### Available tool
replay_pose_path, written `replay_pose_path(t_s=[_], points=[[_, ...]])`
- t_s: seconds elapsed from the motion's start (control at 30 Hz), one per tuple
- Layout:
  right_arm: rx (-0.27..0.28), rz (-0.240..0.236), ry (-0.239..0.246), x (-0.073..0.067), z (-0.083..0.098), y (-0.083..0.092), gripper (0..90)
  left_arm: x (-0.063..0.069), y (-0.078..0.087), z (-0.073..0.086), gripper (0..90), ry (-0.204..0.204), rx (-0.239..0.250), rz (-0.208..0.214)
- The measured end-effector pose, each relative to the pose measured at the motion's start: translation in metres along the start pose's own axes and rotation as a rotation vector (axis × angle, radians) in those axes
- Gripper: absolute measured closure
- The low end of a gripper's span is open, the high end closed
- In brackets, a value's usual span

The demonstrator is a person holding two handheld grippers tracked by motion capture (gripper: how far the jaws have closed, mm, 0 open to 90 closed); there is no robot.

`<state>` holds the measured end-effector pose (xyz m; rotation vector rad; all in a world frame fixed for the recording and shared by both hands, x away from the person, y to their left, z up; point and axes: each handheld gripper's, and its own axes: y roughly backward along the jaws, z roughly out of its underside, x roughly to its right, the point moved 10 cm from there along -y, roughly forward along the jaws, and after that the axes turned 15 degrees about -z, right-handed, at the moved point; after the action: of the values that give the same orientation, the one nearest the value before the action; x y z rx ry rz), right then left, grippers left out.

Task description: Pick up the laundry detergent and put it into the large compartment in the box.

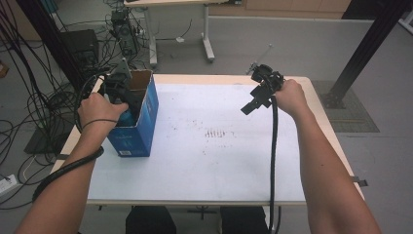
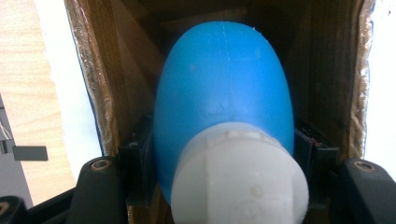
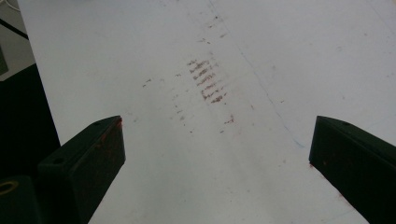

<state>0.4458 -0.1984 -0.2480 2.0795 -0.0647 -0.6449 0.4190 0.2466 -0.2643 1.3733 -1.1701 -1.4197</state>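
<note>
White table (image 1: 209, 165) is carrying an open blue box (image 1: 146, 122), inside which the left gripper (image 2: 224, 158) is clamping a blue, white-capped bottle (image 2: 224, 93), base pointing deeper in, while the right gripper (image 3: 217, 154) is hanging wide open nearby.

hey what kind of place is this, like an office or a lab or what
Most likely a lab or robotics workspace. Bundles of cables sprawl over the grey floor, black metal frame posts flank the table, and a person works there with two handheld grippers.

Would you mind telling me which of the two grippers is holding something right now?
The left gripper, inside the box, is shut on a blue bottle with a white cap. The right gripper hangs open above the bare table.
</note>
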Motion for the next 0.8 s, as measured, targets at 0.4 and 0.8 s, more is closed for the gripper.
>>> replay_pose_path(t_s=[0.4, 0.8], points=[[0.007, -0.002, -0.002, 0.0015, 0.0022, 0.0008, 3.8, 0.0004, -0.0002, -0.0003, 37.3, 0.001, 0.001, 0.000], [0.005, -0.001, -0.005, 0.0009, 0.0020, 0.0005, 3.7, 0.0002, -0.0003, -0.0001, 37.3, 0.002, 0.000, 0.000]])
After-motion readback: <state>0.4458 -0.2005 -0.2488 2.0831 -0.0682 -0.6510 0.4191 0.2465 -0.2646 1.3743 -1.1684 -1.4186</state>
